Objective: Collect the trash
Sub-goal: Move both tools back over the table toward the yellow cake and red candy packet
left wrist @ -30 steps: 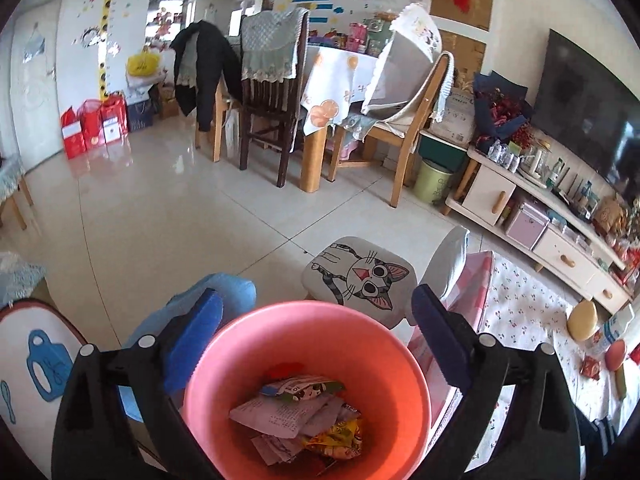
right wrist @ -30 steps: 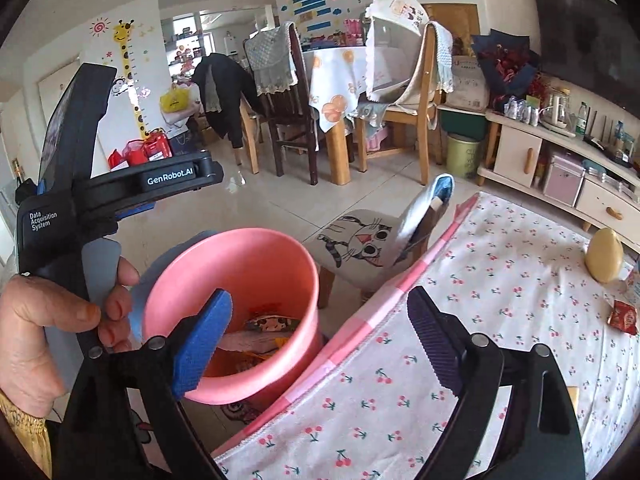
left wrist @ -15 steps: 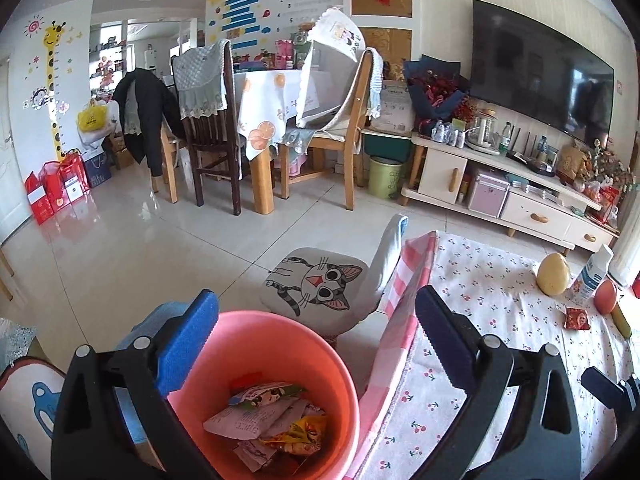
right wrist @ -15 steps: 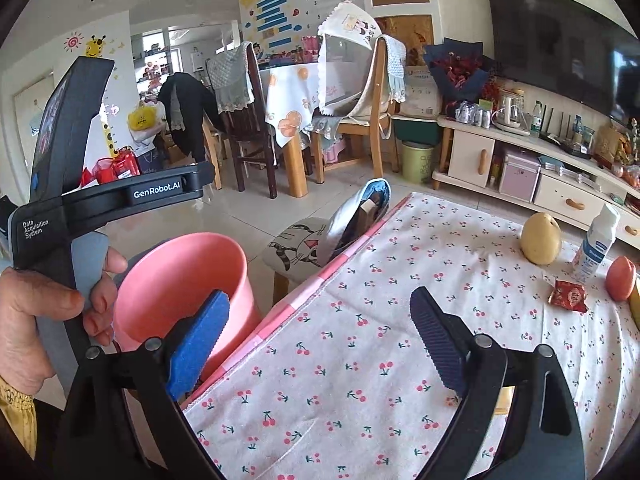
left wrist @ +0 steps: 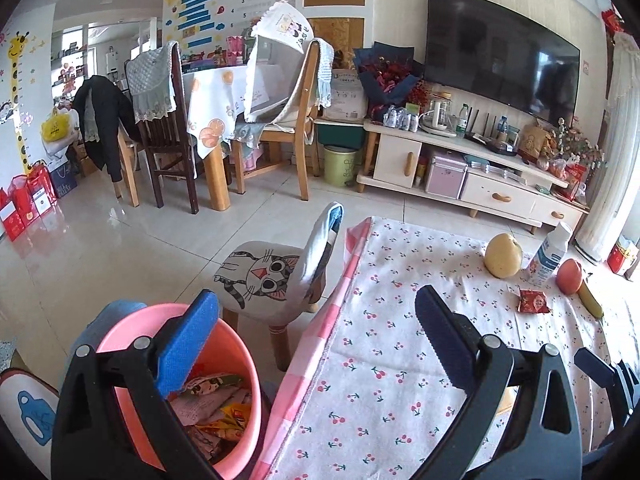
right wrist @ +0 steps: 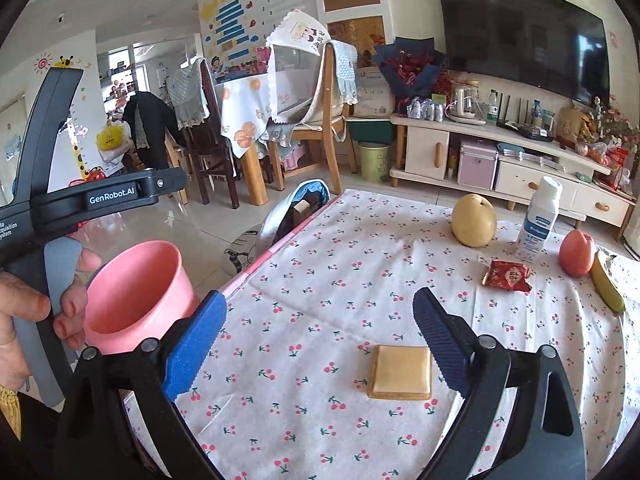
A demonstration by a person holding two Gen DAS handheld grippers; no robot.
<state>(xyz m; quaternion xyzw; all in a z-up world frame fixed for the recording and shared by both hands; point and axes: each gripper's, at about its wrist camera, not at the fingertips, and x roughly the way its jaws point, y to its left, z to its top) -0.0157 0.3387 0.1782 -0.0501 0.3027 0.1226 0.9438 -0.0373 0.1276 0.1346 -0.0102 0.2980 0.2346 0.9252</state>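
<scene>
A pink bucket (left wrist: 236, 364) (right wrist: 136, 292) stands on the floor left of the table, with several crumpled wrappers (left wrist: 216, 404) inside. A red snack wrapper (right wrist: 507, 276) (left wrist: 532, 301) lies on the cherry-print tablecloth (right wrist: 328, 280) near the far right. A flat tan packet (right wrist: 401, 371) rests close in front of my right gripper (right wrist: 316, 340), which is open and empty over the cloth. My left gripper (left wrist: 316, 328) is open and empty, above the table's left edge beside the bucket. A hand (right wrist: 24, 316) holds the left gripper's handle.
A yellow pear (right wrist: 474, 220), a white bottle (right wrist: 538, 220), a red apple (right wrist: 576, 252) and a banana (right wrist: 606, 284) stand at the far right of the table. A small cat-print chair (left wrist: 272, 276) stands by the table's left edge. Dining chairs and a TV cabinet lie beyond.
Both grippers have swung right, from over the bucket toward the table. The bucket has slid to the lower left of both views and the tablecloth with its items has come into view.
</scene>
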